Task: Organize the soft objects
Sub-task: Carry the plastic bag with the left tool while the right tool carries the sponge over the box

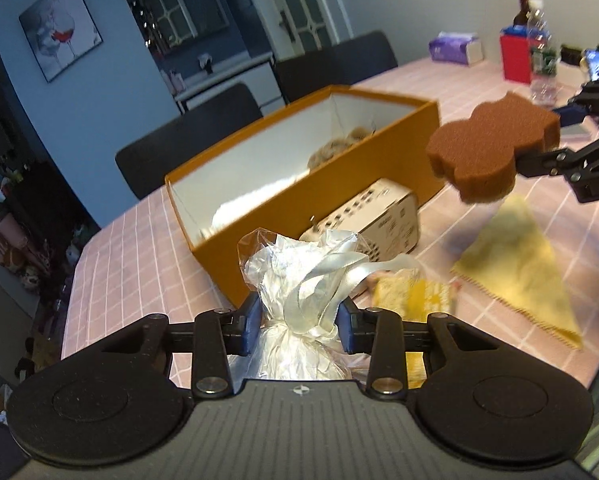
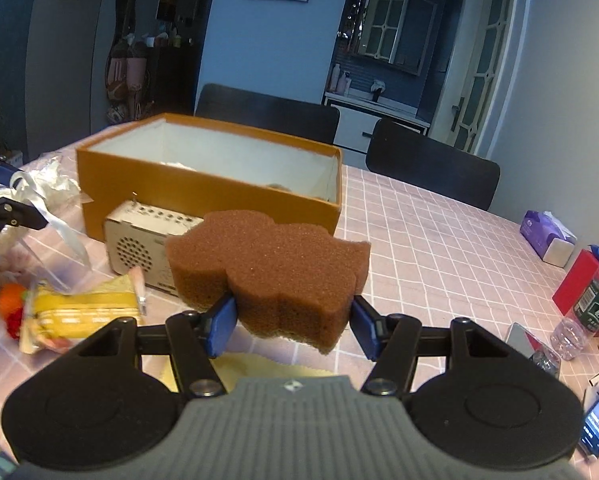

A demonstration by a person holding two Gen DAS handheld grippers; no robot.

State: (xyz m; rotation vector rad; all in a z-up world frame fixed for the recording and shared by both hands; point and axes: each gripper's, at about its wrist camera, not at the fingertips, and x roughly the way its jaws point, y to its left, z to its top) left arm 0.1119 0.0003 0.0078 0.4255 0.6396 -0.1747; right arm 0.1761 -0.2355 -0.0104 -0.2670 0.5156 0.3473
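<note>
Near the orange box [image 1: 283, 216], above the pink checked surface [image 2: 439, 248]: left tool [image 1: 299, 320] clamped on a ribbon-tied plastic bag [image 1: 299, 280], right tool [image 2: 293, 326] pinching a brown sponge [image 2: 267, 272], both lifted.

The only readable marking is "DA", cut off, on the right tongs' [image 1: 537, 136] black arm.

Dim dining room with blue walls
A table [image 2: 439, 240] in a pink checked cloth has dark chairs [image 2: 431, 162] behind it; a framed wine-glass picture [image 1: 59, 28] hangs on the wall, beside a white paned door [image 2: 485, 56] and a white cabinet [image 2: 373, 114]
</note>
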